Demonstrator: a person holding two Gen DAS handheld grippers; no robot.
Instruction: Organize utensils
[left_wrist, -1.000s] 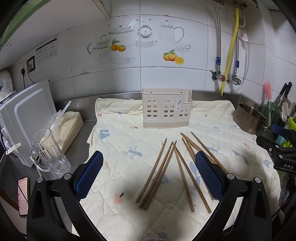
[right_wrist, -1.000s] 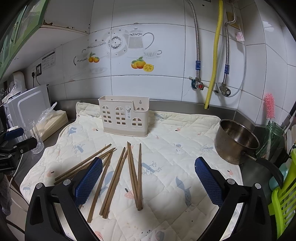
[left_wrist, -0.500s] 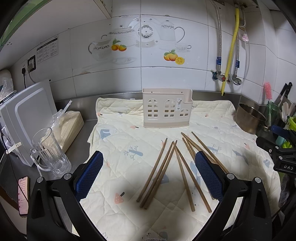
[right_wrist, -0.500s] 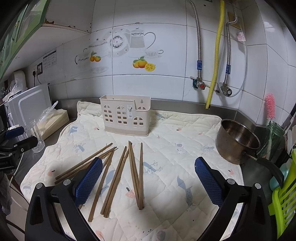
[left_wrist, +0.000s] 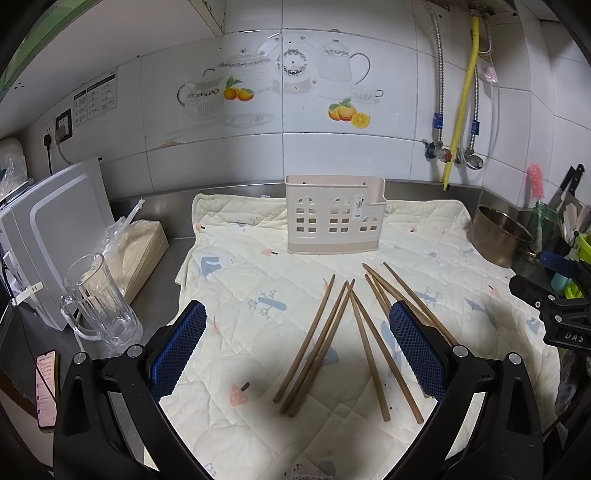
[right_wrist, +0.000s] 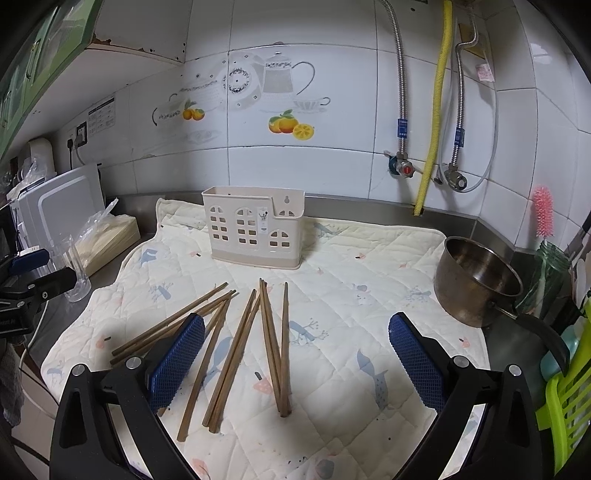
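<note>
Several brown wooden chopsticks (left_wrist: 347, 332) lie fanned out on a cream quilted mat (left_wrist: 258, 266); they also show in the right wrist view (right_wrist: 236, 343). A beige utensil holder (left_wrist: 334, 216) with window cut-outs stands upright at the mat's far side, also in the right wrist view (right_wrist: 255, 230). My left gripper (left_wrist: 297, 350) is open and empty, held above the near ends of the chopsticks. My right gripper (right_wrist: 295, 358) is open and empty, also above the chopsticks.
A glass mug (left_wrist: 99, 302), a bagged stack (left_wrist: 136, 247) and a white board (left_wrist: 55, 225) stand left of the mat. A steel pot (right_wrist: 476, 280), a jar with a pink brush (right_wrist: 543, 229) and a green rack (right_wrist: 565, 398) stand at the right.
Both grippers have drifted very slightly; the view shifts a little. The chopsticks and holder have not moved. Both grippers stay open.
</note>
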